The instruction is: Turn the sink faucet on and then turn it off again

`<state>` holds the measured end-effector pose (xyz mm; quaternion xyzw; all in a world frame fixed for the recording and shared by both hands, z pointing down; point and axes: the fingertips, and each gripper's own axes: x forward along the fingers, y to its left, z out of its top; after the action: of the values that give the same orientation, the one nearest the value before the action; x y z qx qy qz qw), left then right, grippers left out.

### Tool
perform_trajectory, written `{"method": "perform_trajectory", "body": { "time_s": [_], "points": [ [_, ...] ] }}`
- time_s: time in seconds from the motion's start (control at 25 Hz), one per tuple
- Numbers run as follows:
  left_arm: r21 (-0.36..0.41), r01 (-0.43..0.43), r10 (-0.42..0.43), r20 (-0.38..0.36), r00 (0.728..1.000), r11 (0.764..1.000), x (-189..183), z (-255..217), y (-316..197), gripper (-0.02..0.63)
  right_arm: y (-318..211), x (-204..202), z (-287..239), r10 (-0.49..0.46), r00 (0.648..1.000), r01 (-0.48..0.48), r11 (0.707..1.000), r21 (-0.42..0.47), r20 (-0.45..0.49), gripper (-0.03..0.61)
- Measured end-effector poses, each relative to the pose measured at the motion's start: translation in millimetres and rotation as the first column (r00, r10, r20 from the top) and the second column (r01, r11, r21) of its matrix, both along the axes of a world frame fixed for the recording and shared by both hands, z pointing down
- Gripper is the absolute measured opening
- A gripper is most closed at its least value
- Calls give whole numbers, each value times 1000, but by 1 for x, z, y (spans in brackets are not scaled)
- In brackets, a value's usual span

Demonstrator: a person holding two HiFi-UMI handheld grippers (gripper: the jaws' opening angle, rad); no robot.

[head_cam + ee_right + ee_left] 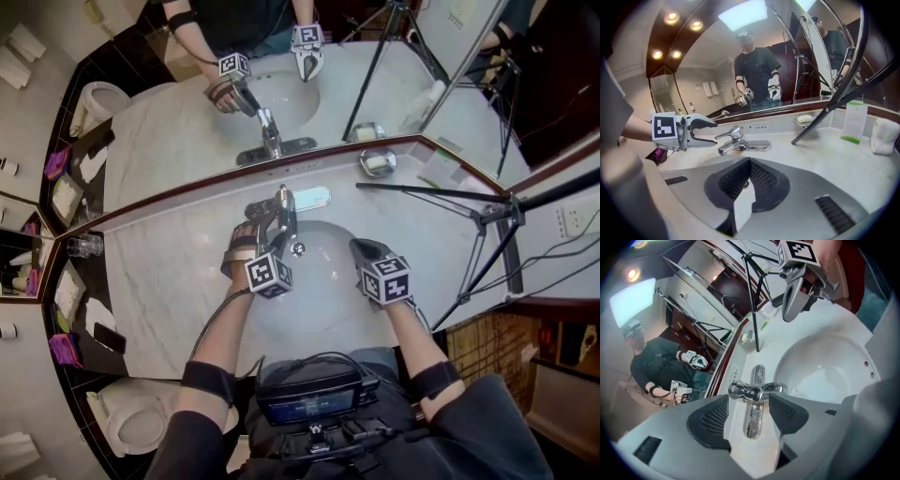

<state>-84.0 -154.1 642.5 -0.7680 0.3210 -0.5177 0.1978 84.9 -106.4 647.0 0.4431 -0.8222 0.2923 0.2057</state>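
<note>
The left gripper (749, 411) holds its jaws released, flanking the chrome faucet lever (749, 391) behind the sink basin (834, 362) without gripping it. The right gripper (749, 180) hovers clenched and empty over the basin. The lever is probably about to be worked, which calls for closing on it. Whether water is running cannot be told.

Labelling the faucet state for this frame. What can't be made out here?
1. Water running or not: head view, the left gripper covers the faucet spout; left gripper view, its own jaw hides the spout tip.
2. Floor of the sink basin: right gripper view, the shut right gripper blocks it.
3. Print on the card: right gripper view, too small.
</note>
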Motion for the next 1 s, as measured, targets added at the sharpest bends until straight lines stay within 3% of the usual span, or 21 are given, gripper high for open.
{"method": "perform_trajectory", "body": {
  "time_s": [0.36, 0.56, 1.0],
  "points": [
    [4, -25, 25, 49, 999, 1000, 11, 11, -18, 233, -2, 3, 5, 1, 1000, -1, 1000, -12, -5, 18],
    [21, -27, 26, 45, 999, 999, 17, 6, -27, 225, -2, 3, 6, -2, 1000, 2, 1000, -16, -2, 20],
    [-28, -1, 1, 9, 1000, 1000, 18, 10, -28, 178, -2, 3, 9, -6, 1000, 6, 1000, -20, 5, 20]
  ]
}}
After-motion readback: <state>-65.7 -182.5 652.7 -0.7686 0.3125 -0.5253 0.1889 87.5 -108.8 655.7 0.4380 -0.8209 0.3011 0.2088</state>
